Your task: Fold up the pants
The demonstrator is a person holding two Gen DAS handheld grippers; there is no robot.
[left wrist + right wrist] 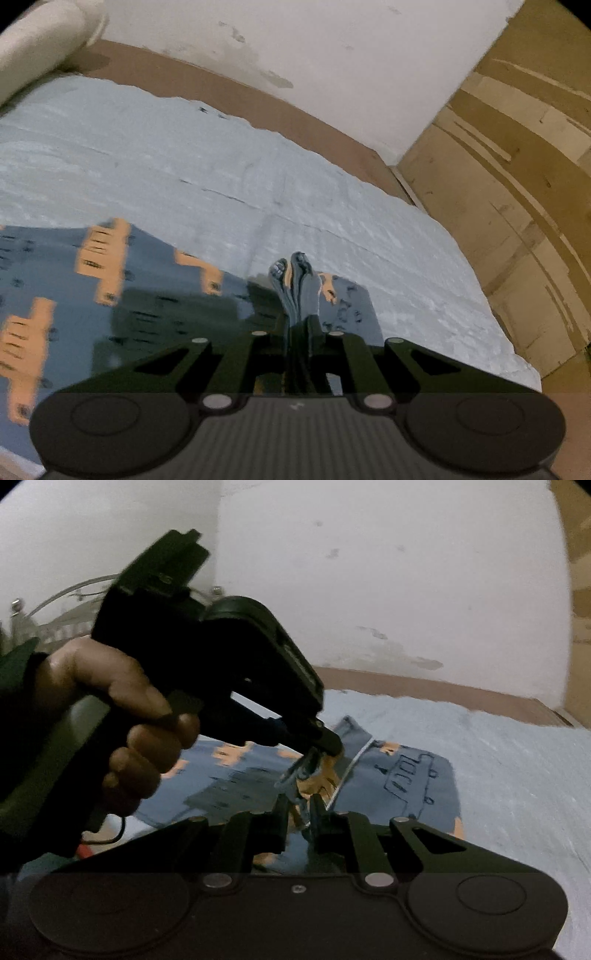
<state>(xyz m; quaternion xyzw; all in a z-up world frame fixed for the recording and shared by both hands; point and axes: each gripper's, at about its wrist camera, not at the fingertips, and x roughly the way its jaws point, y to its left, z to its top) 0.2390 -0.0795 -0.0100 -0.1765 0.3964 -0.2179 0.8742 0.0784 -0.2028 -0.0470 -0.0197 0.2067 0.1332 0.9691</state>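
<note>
In the left wrist view the left gripper (293, 264) fills the lower centre of the frame, its 2 fingers drawn together with a fold of the pants (155, 295) pinched between them near the garment's right-hand corner. The pants are blue-grey with orange printed shapes; they spread across the lower left of that frame over a pale blue bedsheet (258, 166), which runs on toward the upper left. In the right wrist view the right gripper (301, 805) sits at lower centre, also closed on cloth, with a lifted edge of the pants rising between its fingers. Just beyond it, in mid-frame, a hand (122, 716) holds the handle of the other gripper, whose tip meets the same raised fabric. Farther back the rest of the garment lies on the sheet at centre right, and behind that a brown strip and a white wall (369, 572) close the scene. The step in hand looks like carrying a gripped edge over to make a fold. To do it well, both grips should hold firm, and the 2 grippers should travel level and together so the edge stays taut. The edge should land square on the part lying flat, and neither gripper should let go before the cloth rests there.
</note>
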